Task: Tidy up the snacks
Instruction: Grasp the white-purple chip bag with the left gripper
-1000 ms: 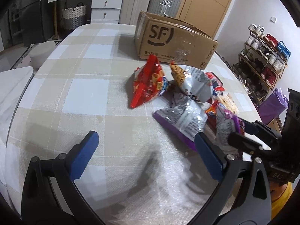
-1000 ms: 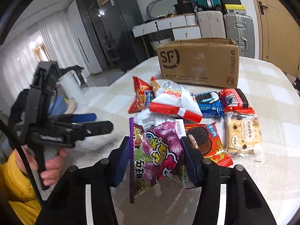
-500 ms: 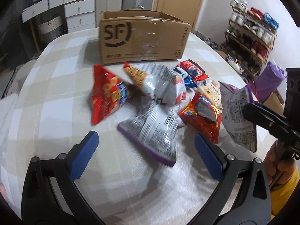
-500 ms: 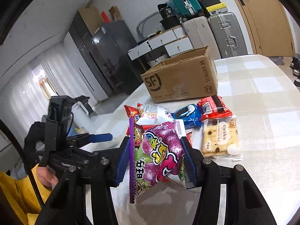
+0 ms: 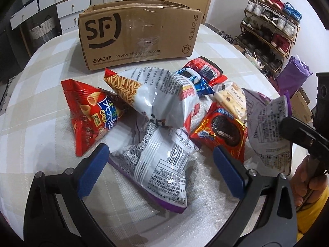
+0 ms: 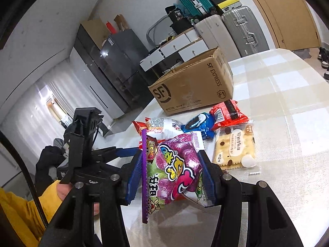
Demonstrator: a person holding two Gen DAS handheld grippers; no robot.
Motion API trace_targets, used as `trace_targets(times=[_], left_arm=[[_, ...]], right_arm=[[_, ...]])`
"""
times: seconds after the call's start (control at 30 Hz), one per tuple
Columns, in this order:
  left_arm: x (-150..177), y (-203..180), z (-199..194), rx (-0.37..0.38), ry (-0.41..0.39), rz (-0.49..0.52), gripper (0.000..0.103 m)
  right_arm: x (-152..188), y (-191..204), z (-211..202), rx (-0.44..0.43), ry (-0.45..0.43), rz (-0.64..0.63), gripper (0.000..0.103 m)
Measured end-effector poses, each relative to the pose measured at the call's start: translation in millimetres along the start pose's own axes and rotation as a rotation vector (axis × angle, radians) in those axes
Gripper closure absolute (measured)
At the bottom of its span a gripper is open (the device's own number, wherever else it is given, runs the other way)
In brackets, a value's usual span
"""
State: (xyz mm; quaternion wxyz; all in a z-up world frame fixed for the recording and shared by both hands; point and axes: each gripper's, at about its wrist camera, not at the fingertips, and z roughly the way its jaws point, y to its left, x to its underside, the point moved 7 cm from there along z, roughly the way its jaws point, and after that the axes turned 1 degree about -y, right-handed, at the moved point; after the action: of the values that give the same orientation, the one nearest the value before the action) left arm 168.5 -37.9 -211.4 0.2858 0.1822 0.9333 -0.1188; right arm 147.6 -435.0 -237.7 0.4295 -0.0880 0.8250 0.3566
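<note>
My right gripper (image 6: pixel 170 175) is shut on a purple candy bag (image 6: pixel 174 168) and holds it above the table; the bag's back also shows in the left wrist view (image 5: pixel 269 127). My left gripper (image 5: pixel 160 168) is open, its blue pads on either side of a silver and purple snack bag (image 5: pixel 162 164). Behind it lie a red crisp bag (image 5: pixel 88 113), a white noodle-snack bag (image 5: pixel 156 94), a red Oreo pack (image 5: pixel 222 131), a blue Oreo pack (image 5: pixel 195 82) and a cracker pack (image 6: pixel 234 150). An open SF cardboard box (image 5: pixel 135 39) stands at the back.
The checked tablecloth (image 6: pixel 287 94) covers a rounded table. A shoe rack (image 5: pixel 271 24) stands to the right, with suitcases (image 6: pixel 242 28) and white drawers (image 5: pixel 67 6) behind the box. The left gripper's body (image 6: pixel 82 144) is close on the left of the right gripper.
My left gripper has moved forward and turned right, over the silver and purple bag. My right gripper has lifted the purple candy bag higher above the table.
</note>
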Motion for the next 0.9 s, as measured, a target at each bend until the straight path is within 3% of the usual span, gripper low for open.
trace_targets(times=[0.2, 0.57, 0.67, 0.9], left_arm=[[-0.3, -4.1, 4.2, -0.006, -0.002, 0.015, 0.002], [1.7, -1.6, 0.6, -0.012, -0.013, 0.023, 0.03], [4.9, -5.6, -1.9, -0.049, -0.01, 0.063, 0.037], [11.0, -4.1, -11.1, -0.04, 0.003, 0.03, 0.043]], right_arm=[[-0.2, -2.4, -1.8, -0.008, -0.009, 0.015, 0.05], [-0.4, -4.9, -0.9, -0.017, -0.012, 0.039, 0.05], [-0.6, -6.1, -0.9, -0.02, -0.013, 0.048, 0.049], [-0.9, -6.7, -1.3, -0.019, -0.013, 0.048, 0.049]])
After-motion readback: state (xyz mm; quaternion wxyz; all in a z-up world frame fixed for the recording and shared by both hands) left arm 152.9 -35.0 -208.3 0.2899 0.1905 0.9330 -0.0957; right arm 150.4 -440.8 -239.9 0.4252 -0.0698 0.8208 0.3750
